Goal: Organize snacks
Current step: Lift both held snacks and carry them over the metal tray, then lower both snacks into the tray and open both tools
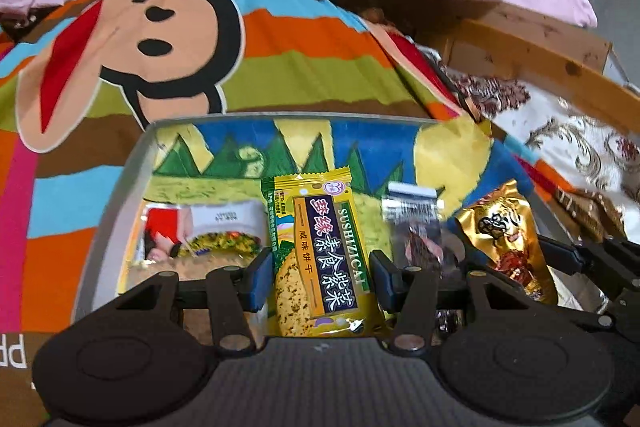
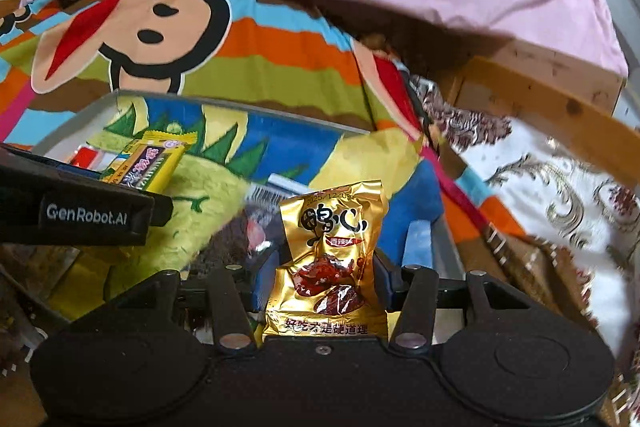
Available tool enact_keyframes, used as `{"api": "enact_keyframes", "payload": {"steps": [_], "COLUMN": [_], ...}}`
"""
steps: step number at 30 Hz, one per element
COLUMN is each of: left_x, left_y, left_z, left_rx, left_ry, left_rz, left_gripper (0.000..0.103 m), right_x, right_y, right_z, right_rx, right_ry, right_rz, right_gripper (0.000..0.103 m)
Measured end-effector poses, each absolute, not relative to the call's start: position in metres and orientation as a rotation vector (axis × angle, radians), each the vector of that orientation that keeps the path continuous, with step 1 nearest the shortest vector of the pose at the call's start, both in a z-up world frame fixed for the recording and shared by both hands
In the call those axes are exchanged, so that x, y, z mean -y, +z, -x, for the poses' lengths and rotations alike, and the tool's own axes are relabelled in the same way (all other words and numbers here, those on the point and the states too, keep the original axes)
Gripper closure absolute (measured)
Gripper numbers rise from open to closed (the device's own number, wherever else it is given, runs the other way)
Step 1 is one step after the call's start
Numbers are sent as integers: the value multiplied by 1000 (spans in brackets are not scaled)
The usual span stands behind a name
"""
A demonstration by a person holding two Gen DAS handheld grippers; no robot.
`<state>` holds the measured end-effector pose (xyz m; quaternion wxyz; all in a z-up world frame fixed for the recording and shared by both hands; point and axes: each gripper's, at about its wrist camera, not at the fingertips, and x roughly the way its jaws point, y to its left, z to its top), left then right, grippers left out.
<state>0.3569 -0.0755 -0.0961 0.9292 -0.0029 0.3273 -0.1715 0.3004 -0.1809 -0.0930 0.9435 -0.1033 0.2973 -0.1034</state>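
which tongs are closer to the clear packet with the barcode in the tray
Right. The clear packet lies just beside the right tongs holding the gold pouch; the left tongs, holding the green biscuit pack, sit further left.

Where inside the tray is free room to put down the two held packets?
The far half of the tray, along its back rim, is bare. The near half is crowded: a white and red packet on the left, a clear-wrapped snack toward the right. A bare strip lies between them, under the green biscuit packet.

Free tray floor (image 1: 224,183) behind packets (image 1: 204,231)
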Motion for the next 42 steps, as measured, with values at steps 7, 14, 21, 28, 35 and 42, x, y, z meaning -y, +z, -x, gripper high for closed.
{"api": "enact_keyframes", "payload": {"steps": [7,14,21,28,35,42], "left_x": [80,84,77,62,47,40], "left_y": [-106,-109,-99,-68,-25,19], "left_z": [-361,-364,-362,-350,-319,-274], "left_rx": [-717,-741,-739,-678,-564,-439], "left_ry": [-356,-361,-388,-367,-310,-255], "left_rz": [-13,-45,-5,42,55,11], "left_gripper": [48,47,32,22,4,1], "right_x": [182,183,188,194,202,202], "right_y": [-101,-102,-95,-63,-16,28], "right_z": [-303,-304,-302,-284,-245,-199], "right_rx": [-637,-652,-653,-571,-411,-250], "right_ry": [-213,-213,-212,-222,-231,-214], "right_rz": [216,210,192,161,77,31], "right_gripper": [52,48,33,15,1,1]}}
